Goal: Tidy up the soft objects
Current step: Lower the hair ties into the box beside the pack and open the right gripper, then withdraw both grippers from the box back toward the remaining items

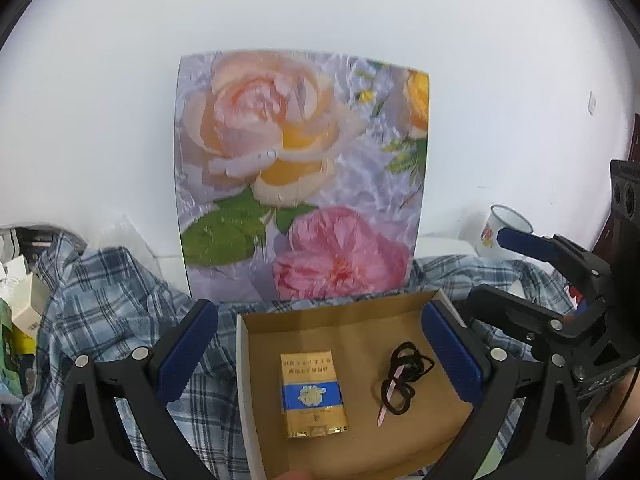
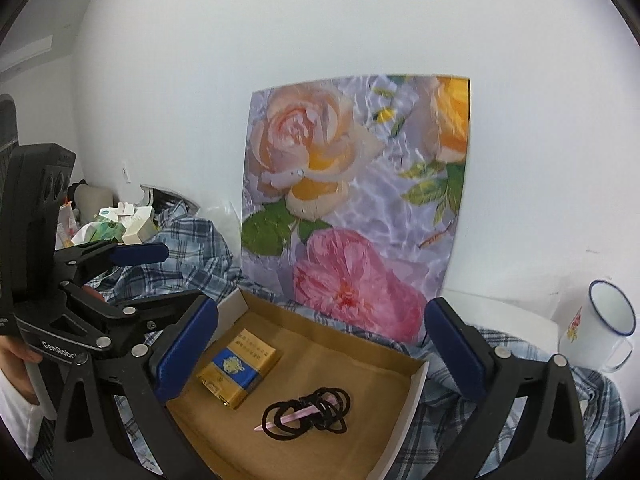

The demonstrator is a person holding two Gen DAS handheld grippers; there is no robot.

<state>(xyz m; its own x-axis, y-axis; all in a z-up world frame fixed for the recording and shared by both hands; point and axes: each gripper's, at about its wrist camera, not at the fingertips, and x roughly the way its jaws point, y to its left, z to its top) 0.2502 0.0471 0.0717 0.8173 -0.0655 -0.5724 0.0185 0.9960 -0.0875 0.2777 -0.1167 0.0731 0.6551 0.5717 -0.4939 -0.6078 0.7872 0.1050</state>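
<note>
Inside one box [image 2: 416,384]: one gold pack [image 2: 238,372], one hair-tie bundle [image 2: 310,414]; both tools spread, empty.

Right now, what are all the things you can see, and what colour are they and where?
cardboard box: one, brown inside, white outside, open, on the shirt.
gold pack: one, gold with blue band, in the box.
hair ties: a bundle, black, in the box beside the pack.
pink stick: one, pink, poking through the hair ties.
plaid shirt: one, blue and white, crumpled under the box.
flower picture: one, pink and orange roses, against the wall.
mug: one, white with blue rim, right of the box.
small boxes: several, pale, far left.
left gripper: black, blue pads, open.
right gripper: same, open.
</note>
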